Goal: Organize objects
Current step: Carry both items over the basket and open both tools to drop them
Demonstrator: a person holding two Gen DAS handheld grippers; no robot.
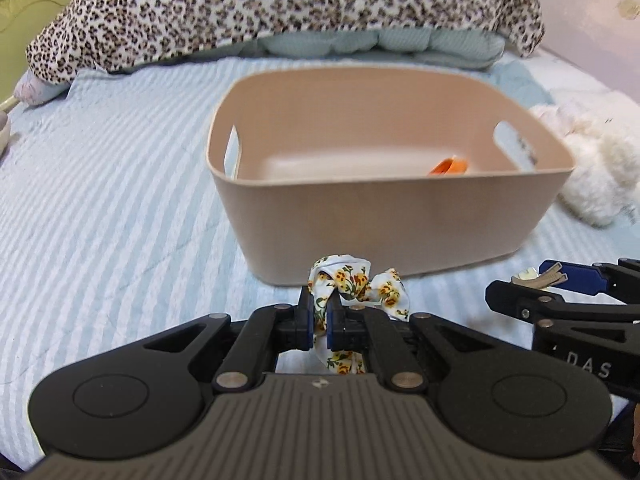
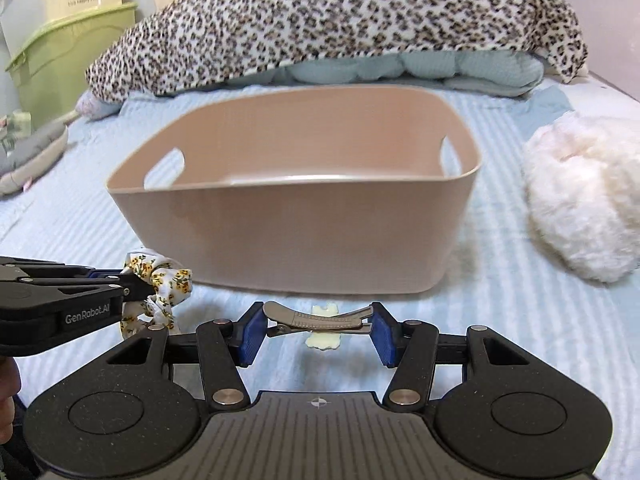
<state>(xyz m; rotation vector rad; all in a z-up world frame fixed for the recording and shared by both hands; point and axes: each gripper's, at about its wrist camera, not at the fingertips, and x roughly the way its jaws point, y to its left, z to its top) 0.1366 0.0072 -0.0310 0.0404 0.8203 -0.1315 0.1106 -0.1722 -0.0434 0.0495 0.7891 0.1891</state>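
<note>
Floral scrunchie [image 1: 360, 282] pinched in the pressed-together jaws of the left gripper [image 1: 319, 322], just in front of the beige bin's [image 1: 384, 224] near wall, off the bed [image 1: 100, 200]; soft, light, squashy fabric, grips anywhere on the loop, little slip risk, will flop and dangle; white cloth with yellow-orange flowers and green leaves, gathered and ruffled.

Metal duckbill hair clip [image 2: 320, 317] spans crosswise between the blue pads of the right gripper [image 2: 318, 326], jaws part-spread and closed on its two ends, also just in front of the bin; stiff, thin, smooth metal, light but likely slippery, end-to-end hold looks marginal, may twist or pop out; grey, long, tapered, a pale cream decoration [image 2: 322, 340] under it.

Orange item [image 1: 450, 166] already inside the bin, right of its middle; white fluffy thing [image 2: 584, 196] right of the bin; leopard-print blanket [image 2: 340, 20] behind it.
</note>
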